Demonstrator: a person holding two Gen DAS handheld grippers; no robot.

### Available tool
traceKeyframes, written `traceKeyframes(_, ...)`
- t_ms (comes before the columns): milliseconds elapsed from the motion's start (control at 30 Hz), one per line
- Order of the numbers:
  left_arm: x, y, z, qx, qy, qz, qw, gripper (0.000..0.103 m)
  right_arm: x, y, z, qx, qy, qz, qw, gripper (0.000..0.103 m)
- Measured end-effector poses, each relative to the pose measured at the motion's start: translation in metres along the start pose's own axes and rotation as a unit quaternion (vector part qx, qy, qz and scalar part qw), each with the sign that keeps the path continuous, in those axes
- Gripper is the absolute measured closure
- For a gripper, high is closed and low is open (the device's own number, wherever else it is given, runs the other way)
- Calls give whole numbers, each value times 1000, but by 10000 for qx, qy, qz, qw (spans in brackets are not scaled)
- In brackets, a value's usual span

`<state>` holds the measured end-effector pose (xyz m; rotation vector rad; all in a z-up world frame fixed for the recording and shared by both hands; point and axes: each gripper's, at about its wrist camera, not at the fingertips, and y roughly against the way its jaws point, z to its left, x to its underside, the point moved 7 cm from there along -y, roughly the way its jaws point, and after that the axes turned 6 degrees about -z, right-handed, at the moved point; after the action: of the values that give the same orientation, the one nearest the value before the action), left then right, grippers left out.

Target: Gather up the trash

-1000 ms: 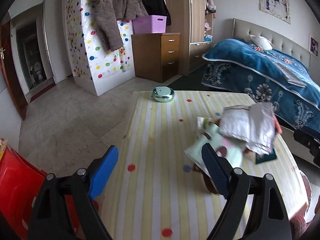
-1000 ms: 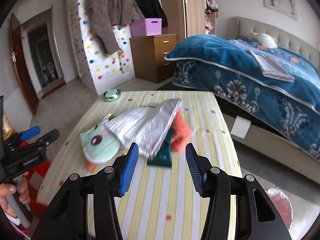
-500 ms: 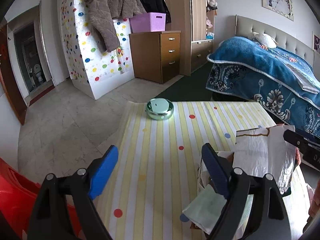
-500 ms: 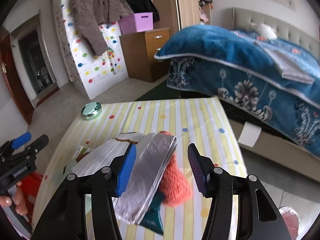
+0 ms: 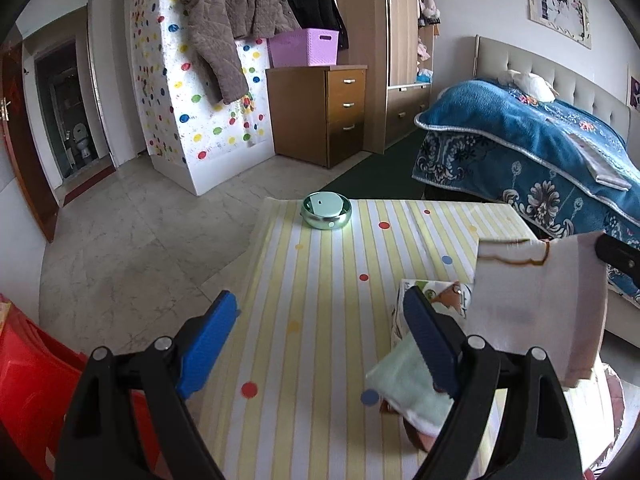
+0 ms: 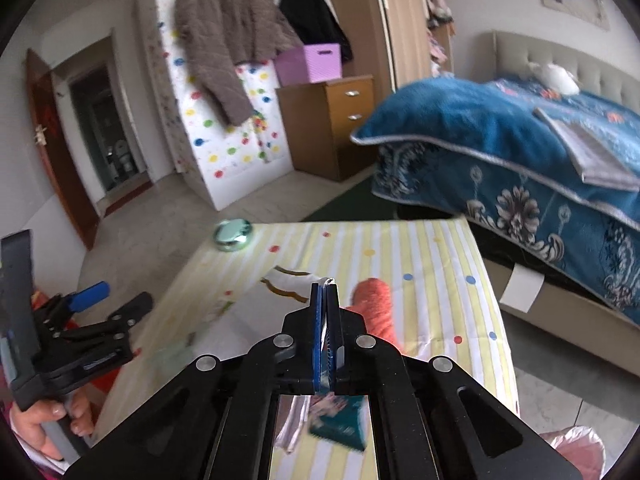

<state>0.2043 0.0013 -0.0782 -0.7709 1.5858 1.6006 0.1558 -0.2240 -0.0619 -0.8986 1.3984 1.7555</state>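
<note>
My right gripper [image 6: 325,292] is pressed together on the silver foil wrapper [image 5: 540,304], pinching its upper edge; the sheet hangs lifted above the striped table [image 5: 320,300]. My left gripper [image 5: 320,320] stands spread, nothing between the blue pads [image 5: 208,336], hovering over the near edge of the table.

Surroundings, left wrist view: a round green tin [image 5: 326,211] sits at 12 o'clock near the far edge of the table. At 3 o'clock of the left gripper lies a pale green cloth [image 5: 408,384], partly under the right pad, with a printed packet [image 5: 436,300] just beyond it; both lie close against that pad. A red bin [image 5: 28,376] stands at 8 o'clock, off the table edge.

Right wrist view: an orange knitted item [image 6: 374,304] lies on the table just at 2 o'clock of the closed tips. A teal packet [image 6: 344,420] shows below the jaws, blurred. A pink bag [image 6: 576,448] sits on the floor at 5 o'clock. The bed [image 6: 520,152] fills 2 o'clock.

Change against 0.5 s ago: the right jaws were open around the foil wrapper; now they are closed on it, and the wrapper has risen off the pile. The left gripper is held as wide as before.
</note>
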Motion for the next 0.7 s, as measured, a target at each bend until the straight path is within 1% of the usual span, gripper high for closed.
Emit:
traceKeyframes(100,4,17,0,20,-6,-48,10000,20,5,21,4,28,-24,66,10000,101)
traceKeyframes(200,11,34,-4,84,-96,-66,9999,20,16,43,3,163,-28,216,9996,101)
traceKeyframes(267,16,42,-10,159,-144,-63,9998,20,27,62,-3,404,65,347,9986,101)
traceKeyframes(300,18,45,-14,194,-163,-61,9997,20,29,66,-2,434,85,356,9984,101)
traceKeyframes(333,21,48,-18,235,-187,-58,9995,20,35,76,-6,607,181,420,9971,101)
traceKeyframes(467,30,56,-34,393,-218,-3,9990,20,45,80,-18,864,224,489,9948,101)
traceKeyframes(500,32,58,-36,408,-236,6,9989,20,47,79,-20,870,207,504,9947,97)
traceKeyframes(600,34,62,-41,408,-300,-6,9987,20,53,70,-17,644,154,568,9962,93)
traceKeyframes(633,35,63,-41,399,-313,-12,9987,20,57,65,-7,268,77,646,9975,88)
traceKeyframes(667,35,64,-40,371,-325,-16,9988,20,58,64,-5,197,76,660,9976,85)
traceKeyframes(700,35,64,-39,345,-326,-15,9989,20,60,61,2,39,114,681,9976,81)
